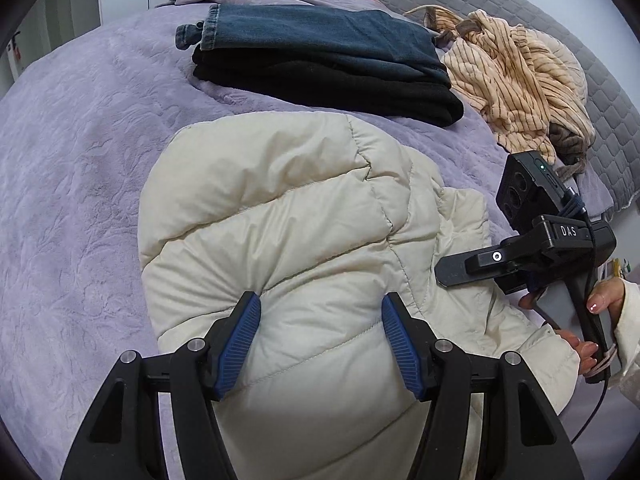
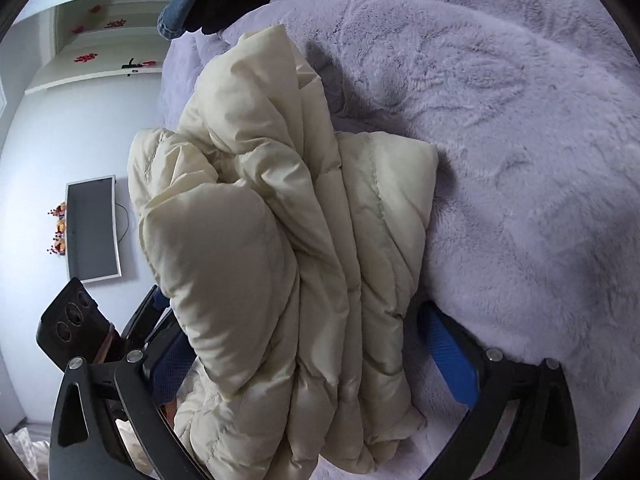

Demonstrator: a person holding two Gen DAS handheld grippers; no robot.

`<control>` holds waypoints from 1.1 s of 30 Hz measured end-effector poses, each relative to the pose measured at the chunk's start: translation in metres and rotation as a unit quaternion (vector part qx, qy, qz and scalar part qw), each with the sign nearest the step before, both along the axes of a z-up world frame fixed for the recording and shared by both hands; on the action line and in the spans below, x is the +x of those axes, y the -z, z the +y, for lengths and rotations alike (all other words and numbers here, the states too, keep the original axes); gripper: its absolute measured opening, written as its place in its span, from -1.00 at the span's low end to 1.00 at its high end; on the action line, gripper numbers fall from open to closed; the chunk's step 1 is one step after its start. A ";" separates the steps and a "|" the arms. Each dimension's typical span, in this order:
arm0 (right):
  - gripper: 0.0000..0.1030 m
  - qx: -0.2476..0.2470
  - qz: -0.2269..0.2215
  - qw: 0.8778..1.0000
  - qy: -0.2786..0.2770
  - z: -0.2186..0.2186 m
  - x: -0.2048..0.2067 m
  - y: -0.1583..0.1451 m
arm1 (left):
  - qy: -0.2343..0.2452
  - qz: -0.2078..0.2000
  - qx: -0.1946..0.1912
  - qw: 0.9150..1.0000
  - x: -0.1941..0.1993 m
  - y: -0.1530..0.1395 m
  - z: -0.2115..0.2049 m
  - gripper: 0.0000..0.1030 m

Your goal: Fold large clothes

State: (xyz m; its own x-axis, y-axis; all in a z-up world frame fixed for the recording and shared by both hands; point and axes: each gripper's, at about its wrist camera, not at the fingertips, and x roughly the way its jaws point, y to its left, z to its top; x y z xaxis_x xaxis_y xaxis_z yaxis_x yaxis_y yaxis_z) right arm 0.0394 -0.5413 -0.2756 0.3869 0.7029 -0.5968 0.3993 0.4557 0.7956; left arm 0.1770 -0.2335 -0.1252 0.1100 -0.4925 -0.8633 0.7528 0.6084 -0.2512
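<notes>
A cream puffer jacket [image 1: 288,220] lies bunched in thick folds on the lilac bedspread [image 1: 72,168]. My left gripper [image 1: 320,336] is open, its blue pads [image 1: 240,340] pressing down on either side of a jacket fold. My right gripper [image 2: 316,364] is open around the jacket's stacked edge [image 2: 320,264]; its right pad [image 2: 448,356] shows, the left pad is mostly hidden by fabric. The right gripper also shows in the left wrist view [image 1: 532,252], held by a hand at the jacket's right side. The left gripper shows in the right wrist view [image 2: 120,344].
Folded jeans [image 1: 320,36] lie on a folded black garment [image 1: 340,84] at the back of the bed. A striped beige garment [image 1: 516,76] is heaped at the back right by a grey quilted headboard [image 1: 560,32]. A wall monitor [image 2: 92,228] is beyond the bed.
</notes>
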 end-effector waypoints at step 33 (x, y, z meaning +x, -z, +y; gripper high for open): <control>0.38 0.007 -0.018 1.000 -0.018 0.010 0.010 0.032 | -0.122 0.194 -0.050 0.972 0.066 0.043 0.112 1.00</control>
